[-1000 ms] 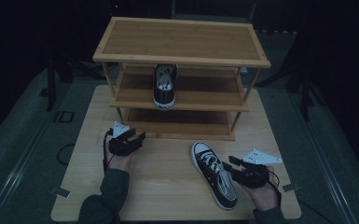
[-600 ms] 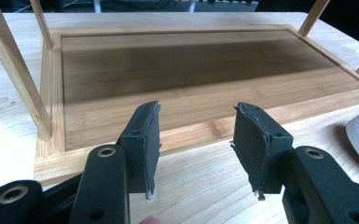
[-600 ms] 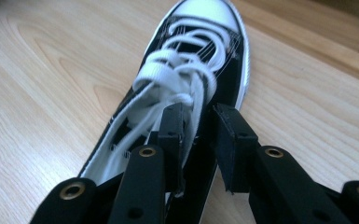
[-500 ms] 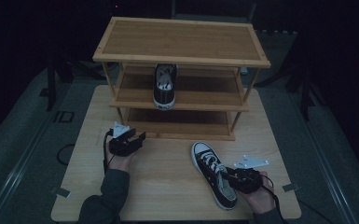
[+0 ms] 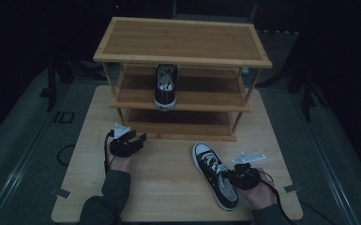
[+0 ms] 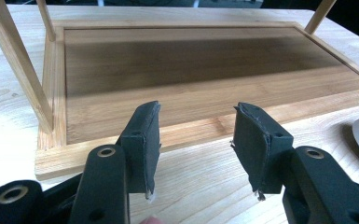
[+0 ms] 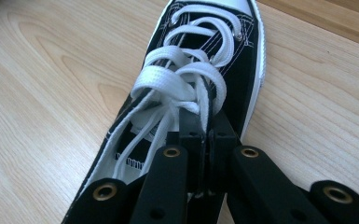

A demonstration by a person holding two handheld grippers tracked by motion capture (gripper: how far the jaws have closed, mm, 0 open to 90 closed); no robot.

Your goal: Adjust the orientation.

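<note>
Overhead, my left gripper hovers by the bamboo shoe rack, my right gripper on the black sneaker on the table. Leftward view: jaws spread before the bottom shelf. Right view: jaws pinch the sneaker's side wall beside the white laces.

Dim high view; brighter gripper views

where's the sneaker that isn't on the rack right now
In the high view, the loose sneaker lies on the table's right side, before the rack, the right tool shut on its side.
</note>
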